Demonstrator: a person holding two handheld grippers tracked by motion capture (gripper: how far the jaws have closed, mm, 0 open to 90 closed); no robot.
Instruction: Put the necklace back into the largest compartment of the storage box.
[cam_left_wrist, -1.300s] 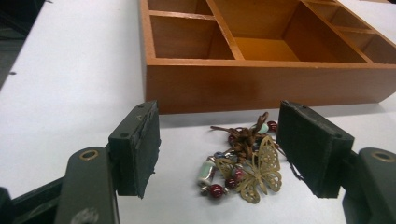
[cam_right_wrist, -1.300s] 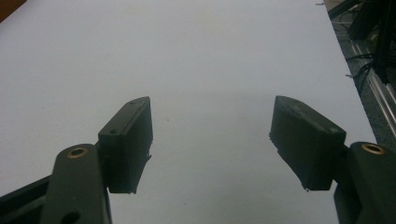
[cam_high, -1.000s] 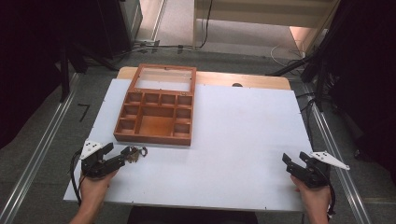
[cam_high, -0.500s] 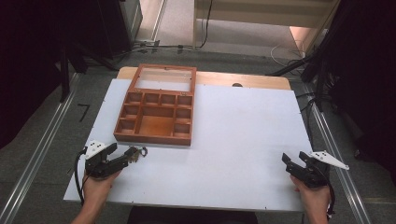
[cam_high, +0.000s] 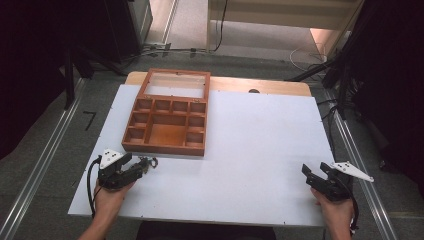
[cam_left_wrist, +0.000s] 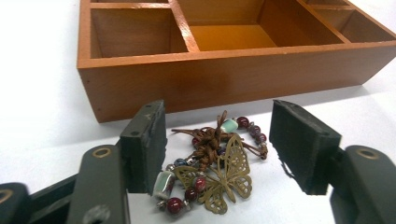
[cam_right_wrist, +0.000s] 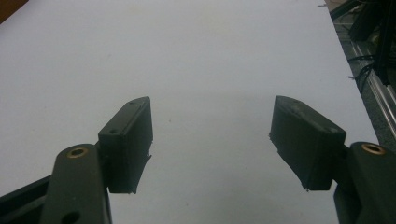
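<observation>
A beaded bracelet (cam_left_wrist: 219, 170) with a brass butterfly charm and brown knotted cord lies on the white table, just in front of a wooden compartment box (cam_left_wrist: 233, 77). My left gripper (cam_left_wrist: 219, 144) is open, one jaw on each side of the bracelet, and neither jaw presses on it. In the high view the left gripper (cam_high: 141, 168) is near the table's front left, with the bracelet (cam_high: 150, 162) at its tips and the box (cam_high: 165, 148) just beyond. My right gripper (cam_high: 312, 173) is open over bare table at the front right, and the right gripper (cam_right_wrist: 212, 140) holds nothing.
The box's glass-paned lid (cam_high: 175, 84) lies open toward the far side. The white table top (cam_high: 260, 140) stretches between the two grippers. A dark hole (cam_high: 254, 91) marks the wooden strip at the back. Metal rails (cam_high: 45, 150) run along both sides of the table.
My left gripper has edged right toward the bracelet. The bracelet, box and right gripper have stayed in place.
</observation>
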